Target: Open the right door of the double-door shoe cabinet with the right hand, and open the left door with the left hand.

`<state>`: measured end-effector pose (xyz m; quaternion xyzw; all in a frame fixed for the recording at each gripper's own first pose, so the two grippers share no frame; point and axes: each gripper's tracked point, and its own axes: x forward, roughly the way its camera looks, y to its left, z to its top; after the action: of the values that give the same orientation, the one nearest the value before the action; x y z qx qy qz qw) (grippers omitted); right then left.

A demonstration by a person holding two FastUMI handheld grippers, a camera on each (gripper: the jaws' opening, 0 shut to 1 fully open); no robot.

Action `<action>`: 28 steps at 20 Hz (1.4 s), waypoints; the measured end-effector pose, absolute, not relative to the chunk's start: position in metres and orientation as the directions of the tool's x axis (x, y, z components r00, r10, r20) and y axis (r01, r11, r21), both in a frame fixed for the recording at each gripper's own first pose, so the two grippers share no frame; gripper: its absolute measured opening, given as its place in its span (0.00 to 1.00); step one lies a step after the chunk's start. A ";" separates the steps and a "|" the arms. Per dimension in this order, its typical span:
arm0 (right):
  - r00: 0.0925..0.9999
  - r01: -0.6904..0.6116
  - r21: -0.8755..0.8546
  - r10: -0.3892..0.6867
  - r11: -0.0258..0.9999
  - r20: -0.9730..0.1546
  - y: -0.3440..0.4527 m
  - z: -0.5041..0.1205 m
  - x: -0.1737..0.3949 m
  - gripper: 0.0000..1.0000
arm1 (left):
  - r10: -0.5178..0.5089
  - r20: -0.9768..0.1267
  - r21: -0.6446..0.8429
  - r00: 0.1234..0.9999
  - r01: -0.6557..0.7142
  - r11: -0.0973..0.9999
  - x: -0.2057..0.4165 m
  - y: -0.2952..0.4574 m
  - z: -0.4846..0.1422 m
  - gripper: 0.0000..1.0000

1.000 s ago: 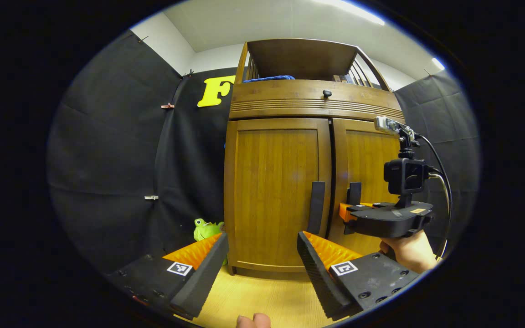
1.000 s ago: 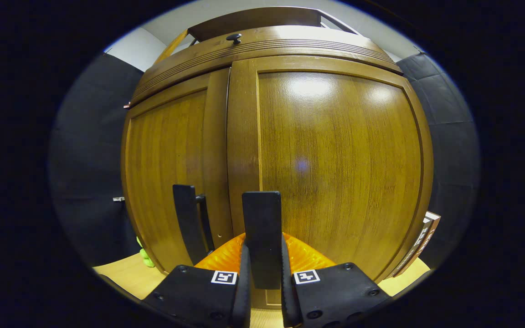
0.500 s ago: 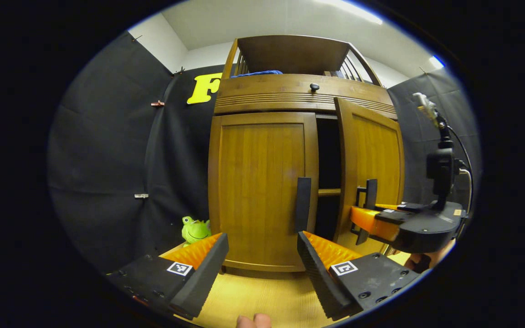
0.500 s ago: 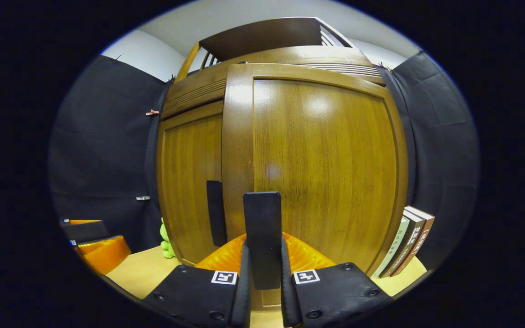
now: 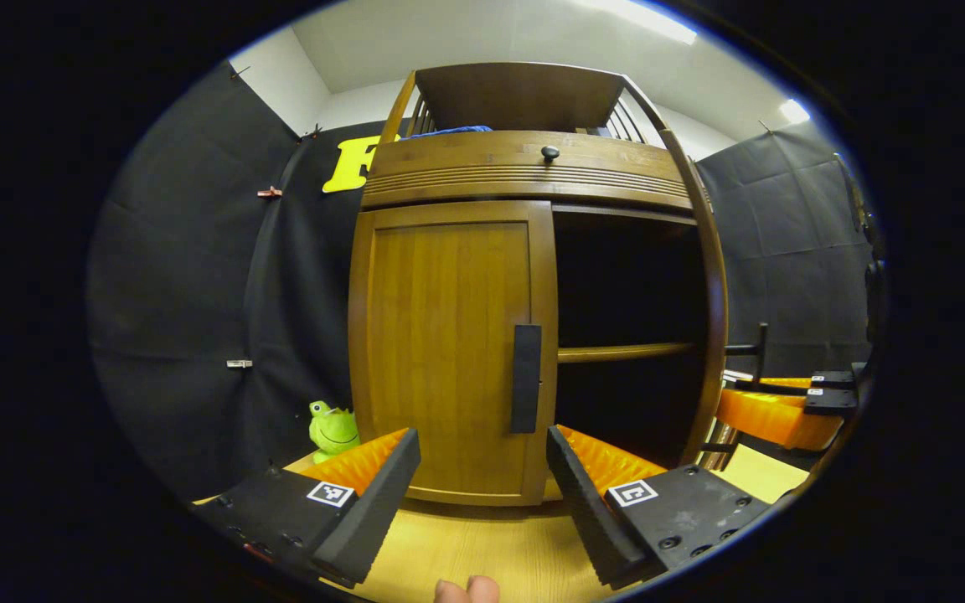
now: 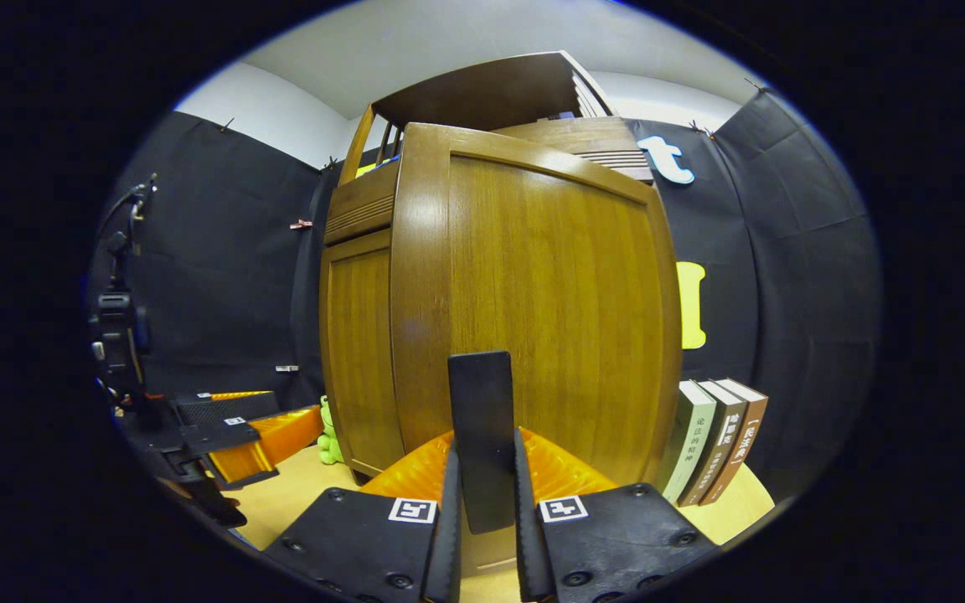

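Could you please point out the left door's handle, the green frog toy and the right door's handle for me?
left door's handle [image 5: 526, 378]: left gripper view, middle of the bar.
green frog toy [image 5: 332, 427]: left gripper view, its face.
right door's handle [image 6: 481, 427]: right gripper view, bar's front face.

A light wooden table carries the shoe cabinet, standing at its back against the booth wall. A green frog toy sits on the table just beside the cabinet's left side. Three books stand upright, slightly leaning, on the table near the cabinet's right side.
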<state>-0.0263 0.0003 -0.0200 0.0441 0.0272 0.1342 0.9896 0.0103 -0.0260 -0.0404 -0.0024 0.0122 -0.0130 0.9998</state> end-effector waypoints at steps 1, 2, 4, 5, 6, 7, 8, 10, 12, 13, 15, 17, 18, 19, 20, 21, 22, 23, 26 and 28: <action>0.963 -0.261 0.098 0.266 0.960 -0.039 -0.005 -0.019 -0.031 0.30 | -0.032 -0.023 -0.001 0.999 0.032 1.000 0.013 -0.030 -0.040 0.94; 0.964 -0.259 0.098 0.264 0.961 -0.039 -0.012 -0.019 -0.036 0.30 | -0.037 -0.020 0.003 0.999 0.037 0.999 0.015 -0.033 -0.040 0.94; 0.967 -0.248 0.097 0.252 0.964 -0.034 -0.025 -0.016 -0.046 0.30 | -0.041 -0.013 0.011 0.999 0.041 0.999 0.021 -0.037 -0.039 0.94; 0.970 -0.238 0.097 0.242 0.966 -0.030 -0.033 -0.015 -0.050 0.25 | -0.045 -0.011 0.016 0.999 0.045 0.999 0.023 -0.039 -0.040 0.94; 0.973 -0.226 0.095 0.229 0.970 -0.027 -0.040 -0.015 -0.055 0.30 | -0.044 -0.013 0.019 0.999 0.044 0.999 0.025 -0.039 -0.042 0.94; 0.976 -0.215 0.089 0.218 0.973 -0.024 -0.048 -0.013 -0.059 0.25 | -0.040 -0.015 0.019 0.999 0.040 0.999 0.028 -0.039 -0.042 0.93; 0.978 -0.204 0.087 0.206 0.975 -0.020 -0.055 -0.012 -0.063 0.29 | -0.038 -0.015 0.015 0.999 0.038 0.999 0.030 -0.039 -0.041 0.93; 0.981 -0.192 0.090 0.195 0.977 -0.021 -0.067 -0.010 -0.069 0.34 | -0.041 -0.013 0.006 0.999 0.041 0.999 0.033 -0.044 -0.041 0.93; 0.982 -0.183 0.089 0.186 0.979 -0.035 -0.080 -0.012 -0.075 0.25 | -0.043 -0.010 0.010 0.999 0.043 0.999 0.040 -0.049 -0.040 0.93; 0.983 -0.174 0.088 0.178 0.981 -0.038 -0.088 -0.014 -0.075 0.29 | -0.041 -0.012 0.011 0.999 0.041 0.999 0.043 -0.050 -0.040 0.93; 0.989 -0.140 0.078 0.144 0.987 -0.043 -0.105 -0.014 -0.078 0.24 | -0.039 -0.012 0.001 0.999 0.039 0.999 0.050 -0.054 -0.039 0.93; 0.995 -0.090 0.053 0.093 0.994 -0.041 -0.127 -0.013 -0.081 0.24 | -0.042 -0.017 -0.012 0.999 0.042 0.999 0.058 -0.058 -0.039 0.94; 0.997 -0.062 0.042 0.064 0.997 -0.039 -0.140 -0.012 -0.080 0.24 | -0.039 -0.015 -0.010 0.999 0.039 0.999 0.063 -0.059 -0.038 0.94; 0.998 -0.049 0.043 0.051 0.998 -0.032 -0.148 -0.008 -0.084 0.14 | -0.032 -0.013 -0.005 0.999 0.032 0.999 0.068 -0.059 -0.037 0.93; 0.999 -0.043 0.055 0.045 0.998 -0.027 -0.153 -0.005 -0.087 0.24 | -0.022 -0.013 -0.001 1.000 0.022 1.000 0.072 -0.057 -0.037 0.93; 0.999 -0.041 0.064 0.042 0.997 -0.019 -0.157 -0.001 -0.089 0.14 | -0.020 -0.017 -0.002 1.000 0.020 1.000 0.078 -0.058 -0.038 0.93; 0.999 -0.037 0.066 0.037 0.997 -0.011 -0.162 0.004 -0.092 0.14 | -0.019 -0.026 -0.006 0.999 0.019 1.000 0.083 -0.059 -0.040 0.93; 1.000 -0.029 0.060 0.029 0.998 -0.006 -0.168 0.005 -0.094 0.24 | -0.016 -0.033 -0.008 0.999 0.016 1.000 0.089 -0.059 -0.041 0.93; 1.000 0.007 0.040 -0.007 0.999 0.003 -0.184 0.008 -0.097 0.14 | 0.006 -0.046 0.006 0.999 -0.006 1.000 0.104 -0.055 -0.049 0.93; 0.999 0.035 0.042 -0.035 0.999 0.009 -0.196 0.009 -0.100 0.24 | 0.017 -0.060 0.013 0.998 -0.016 1.000 0.112 -0.052 -0.054 0.94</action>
<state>-0.0996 -0.1958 0.0093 0.0208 -0.0050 -0.0176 0.9996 0.1119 -0.0523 -0.0540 0.0064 0.0300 0.0081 0.9995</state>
